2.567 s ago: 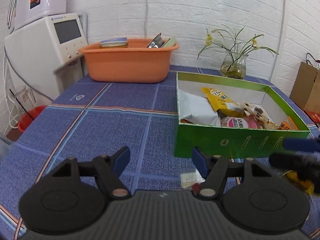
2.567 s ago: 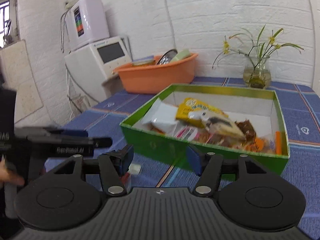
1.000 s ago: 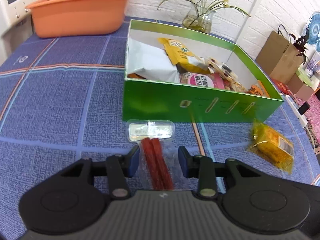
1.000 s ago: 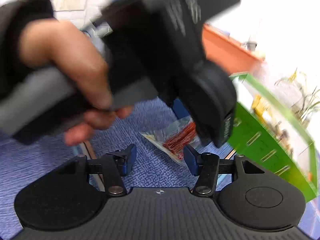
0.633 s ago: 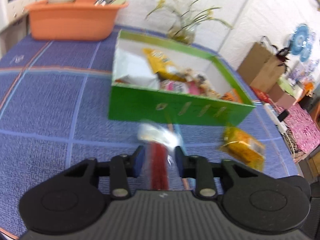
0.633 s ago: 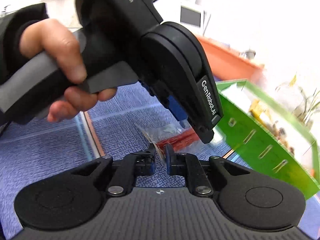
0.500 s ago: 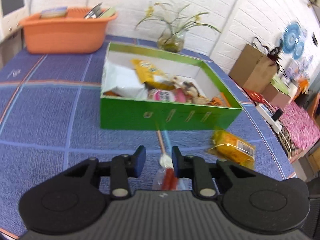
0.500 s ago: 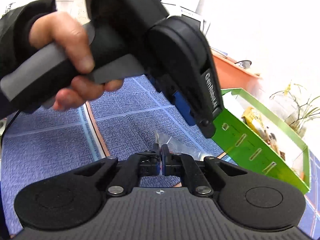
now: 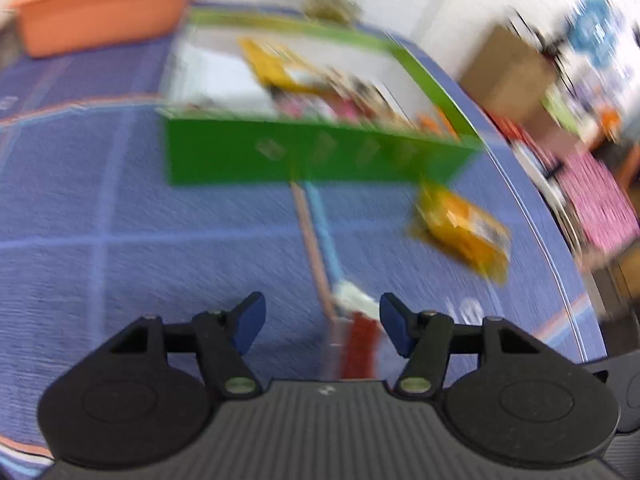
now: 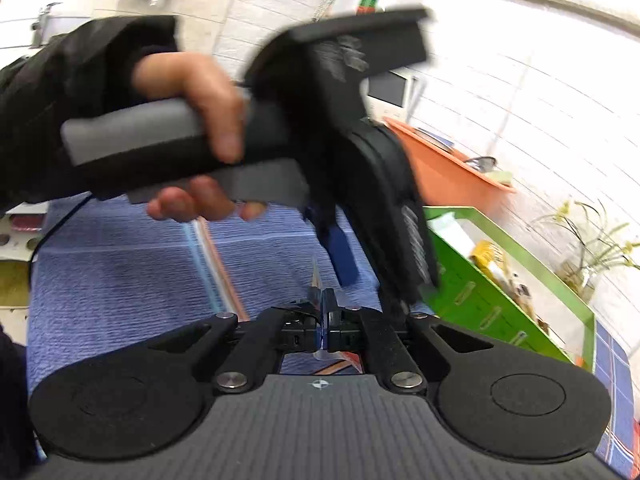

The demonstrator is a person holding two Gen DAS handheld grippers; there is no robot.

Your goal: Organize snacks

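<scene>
Right gripper (image 10: 322, 314) pinches the sausage pack (image 9: 356, 332); left gripper (image 9: 320, 322) is opening around it. Green box (image 9: 312, 156) holds most snacks; this pack and the yellow packet (image 9: 464, 232) remain outside.

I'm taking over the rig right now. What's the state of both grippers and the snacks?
Right gripper: shut on the clear edge of the sausage pack.
Left gripper: jaws opening, the pack is between them but the pads are clear of it.
Green box: on the table, already holds several snacks.
Yellow packet: on the cloth beside the box, untouched.
Done: the sausage pack has passed to the right gripper.
Left: put it in the box, then the yellow packet.
</scene>
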